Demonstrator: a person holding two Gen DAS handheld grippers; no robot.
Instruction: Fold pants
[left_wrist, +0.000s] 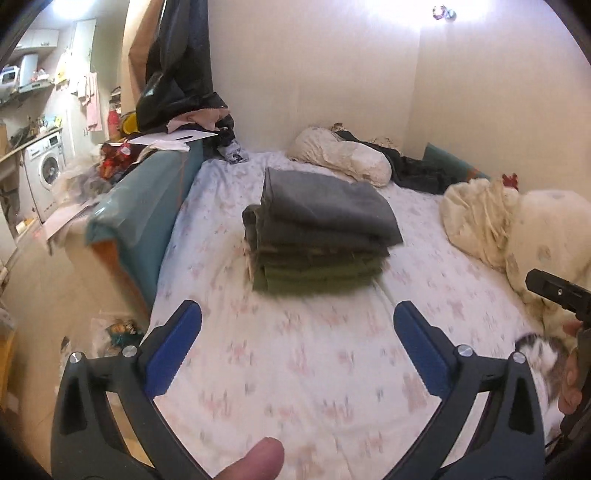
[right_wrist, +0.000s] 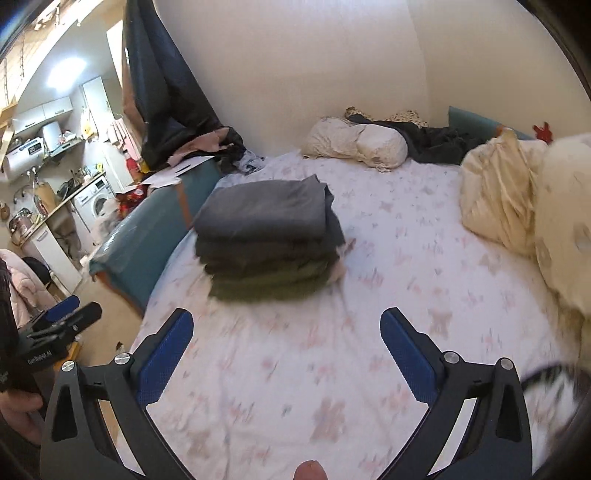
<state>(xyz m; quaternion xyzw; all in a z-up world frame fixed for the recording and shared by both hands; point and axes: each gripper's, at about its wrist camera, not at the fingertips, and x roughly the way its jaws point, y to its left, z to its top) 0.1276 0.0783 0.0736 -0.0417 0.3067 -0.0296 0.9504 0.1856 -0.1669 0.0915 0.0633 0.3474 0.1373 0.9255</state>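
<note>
Grey and olive-green folded pants form a neat stack in the middle of a bed covered by a white sheet with faded pink flowers. The dark grey pairs lie on top and the olive-green ones at the bottom, with the stack sitting toward the bed's left edge, near a teal padded bed frame.

Both tools are well apart from the stack and hold nothing. The left hand-held gripper, black with blue ribbed pads, has its jaws spread wide over bare sheet. The right hand-held gripper is spread just as wide, also with only sheet between its pads. A fingertip shows at the bottom edge of each wrist view. In the left wrist view the right tool's black body juts in from the right edge, held by a hand.

Beyond the stack, a cream pillow lies against the far wall beside a heap of dark clothing. A crumpled cream duvet fills the bed's right side. Past the left side of the bed, a white washing machine stands in a cluttered kitchen area.
</note>
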